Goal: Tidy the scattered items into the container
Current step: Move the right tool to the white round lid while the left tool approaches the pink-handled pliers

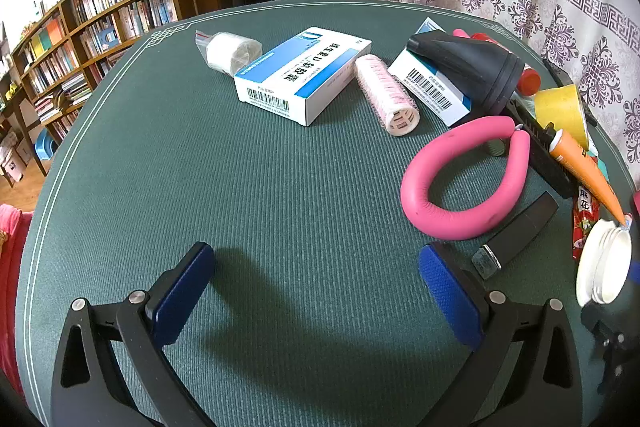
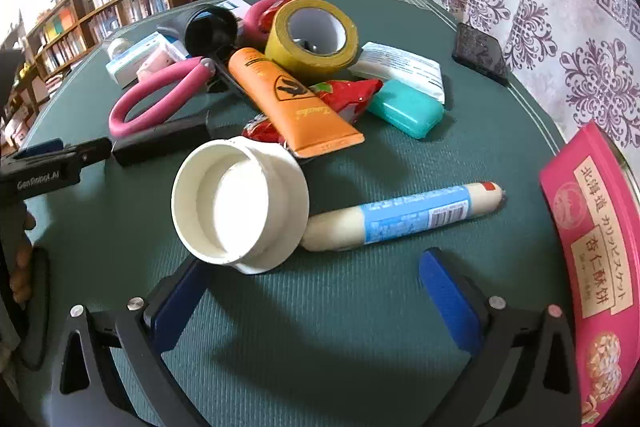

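Green mat: orange tube hides red packet.

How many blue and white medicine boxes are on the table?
2. One medicine box lies flat between the bagged white roll and the pink hair roller. The other box sits right of the roller, partly under the black nozzle. The pile may hide more.
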`<state>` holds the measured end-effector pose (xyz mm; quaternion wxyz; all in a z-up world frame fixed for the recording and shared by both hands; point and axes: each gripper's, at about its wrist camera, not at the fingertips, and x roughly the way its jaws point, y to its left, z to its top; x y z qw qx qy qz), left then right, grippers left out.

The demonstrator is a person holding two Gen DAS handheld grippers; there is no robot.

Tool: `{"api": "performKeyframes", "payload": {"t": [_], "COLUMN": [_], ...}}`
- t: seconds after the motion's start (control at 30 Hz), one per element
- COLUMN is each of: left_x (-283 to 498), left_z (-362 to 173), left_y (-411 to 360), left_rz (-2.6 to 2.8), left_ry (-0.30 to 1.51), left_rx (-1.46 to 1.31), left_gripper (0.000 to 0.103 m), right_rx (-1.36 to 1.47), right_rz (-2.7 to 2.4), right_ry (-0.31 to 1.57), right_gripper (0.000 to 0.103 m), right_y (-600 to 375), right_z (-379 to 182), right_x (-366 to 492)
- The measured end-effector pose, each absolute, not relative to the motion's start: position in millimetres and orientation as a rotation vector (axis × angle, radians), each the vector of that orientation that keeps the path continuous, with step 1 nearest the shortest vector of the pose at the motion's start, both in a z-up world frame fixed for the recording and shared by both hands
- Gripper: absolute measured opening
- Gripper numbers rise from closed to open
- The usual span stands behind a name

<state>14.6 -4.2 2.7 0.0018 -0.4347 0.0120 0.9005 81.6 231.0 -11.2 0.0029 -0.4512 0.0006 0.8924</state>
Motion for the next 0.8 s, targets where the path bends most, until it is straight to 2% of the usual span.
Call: {"api": "performKeyframes", "payload": {"t": [0.43, 0.8], "left_x": [22, 15], "left_z": [6, 35], "left_y": [7, 40], "left_rz": [2.742, 2.687], "left_ry": [0.064, 0.240], "left_rx": [-1.328, -1.177], "left_gripper": [0.103, 0.103], "right_rx": [-1.450, -1.443], "right_rz": [2.849, 2.848], "right_ry": [-0.044, -0.045], "right_gripper": [0.103, 0.103], "right_y": [228, 227], "right_z": [-11, -9], "right_x": [97, 91]}}
